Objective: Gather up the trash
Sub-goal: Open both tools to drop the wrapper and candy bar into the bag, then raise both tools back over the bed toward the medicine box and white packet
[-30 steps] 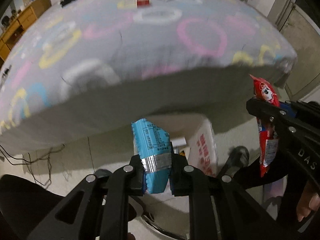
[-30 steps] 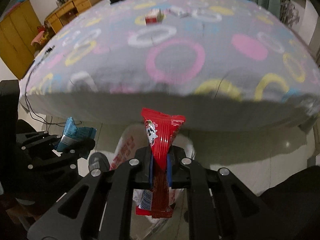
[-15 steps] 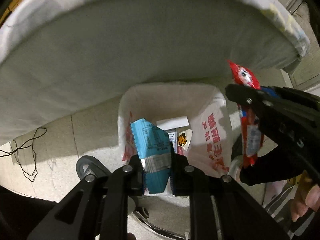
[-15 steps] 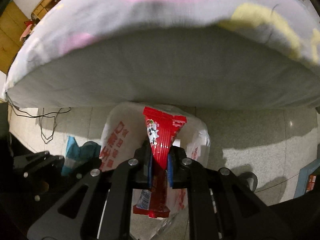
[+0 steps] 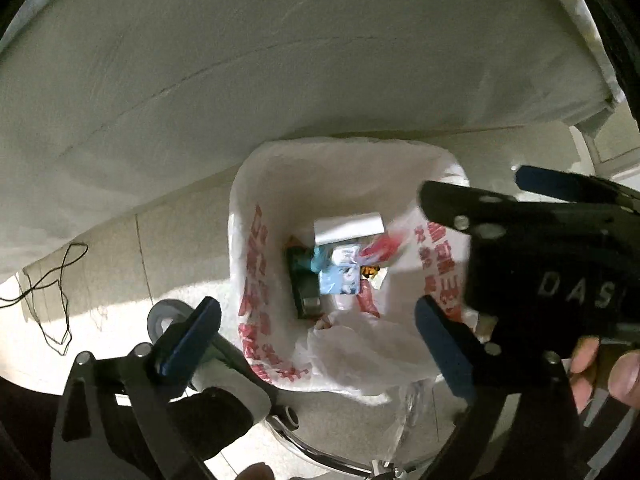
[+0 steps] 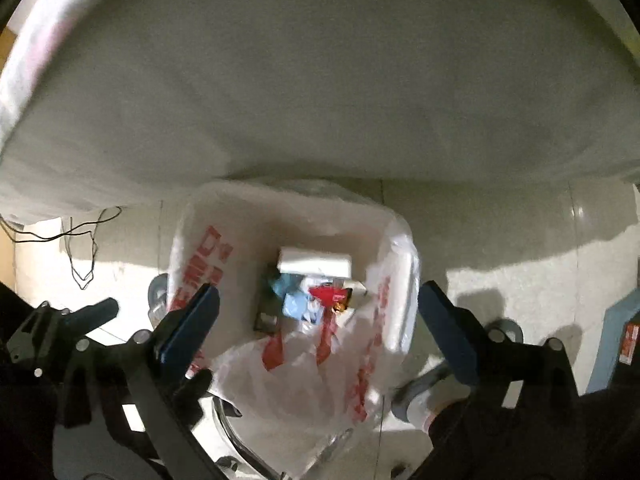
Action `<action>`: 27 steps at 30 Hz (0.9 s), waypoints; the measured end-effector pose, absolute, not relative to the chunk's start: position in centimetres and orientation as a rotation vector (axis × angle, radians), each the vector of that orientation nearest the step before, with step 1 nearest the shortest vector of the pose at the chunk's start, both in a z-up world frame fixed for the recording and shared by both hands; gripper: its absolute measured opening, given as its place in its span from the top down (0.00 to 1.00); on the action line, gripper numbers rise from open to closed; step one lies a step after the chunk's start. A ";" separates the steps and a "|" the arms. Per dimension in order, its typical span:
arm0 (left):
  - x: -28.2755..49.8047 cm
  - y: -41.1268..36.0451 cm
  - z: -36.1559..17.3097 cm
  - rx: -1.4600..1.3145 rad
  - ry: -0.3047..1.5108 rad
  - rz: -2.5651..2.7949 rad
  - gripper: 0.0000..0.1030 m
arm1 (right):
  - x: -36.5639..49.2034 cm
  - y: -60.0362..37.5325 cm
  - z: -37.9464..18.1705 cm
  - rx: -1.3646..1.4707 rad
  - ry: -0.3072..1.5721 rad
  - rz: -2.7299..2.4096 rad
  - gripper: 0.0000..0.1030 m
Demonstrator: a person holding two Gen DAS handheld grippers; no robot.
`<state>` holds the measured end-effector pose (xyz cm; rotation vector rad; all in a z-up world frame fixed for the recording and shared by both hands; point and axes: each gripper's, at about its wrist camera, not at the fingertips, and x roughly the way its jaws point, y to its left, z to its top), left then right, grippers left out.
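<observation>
Above bin bag (image 6: 208, 264) beside bed (image 6: 320, 80): both tongs (image 5: 316, 336) (image 6: 320, 320) spread, empty.

Both wrist cameras look steeply down from close above; both share the white bag (image 5: 276, 216) (image 6: 396, 240) and the bed edge (image 5: 280, 60) (image 6: 320, 80) beyond.

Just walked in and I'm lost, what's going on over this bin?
A person is collecting trash with a handheld gripper in each hand. Both the left gripper and the right gripper hang open and empty over a bin lined with a white plastic bag, beside the bed. A red wrapper and a blue wrapper lie inside among other trash.
</observation>
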<state>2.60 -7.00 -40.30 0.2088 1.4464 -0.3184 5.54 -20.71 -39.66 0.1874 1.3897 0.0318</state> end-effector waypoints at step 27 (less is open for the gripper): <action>2.5 -5.1 -36.8 0.125 1.335 -0.273 0.08 | 3.6 -22.2 -36.4 0.290 1.322 0.049 0.05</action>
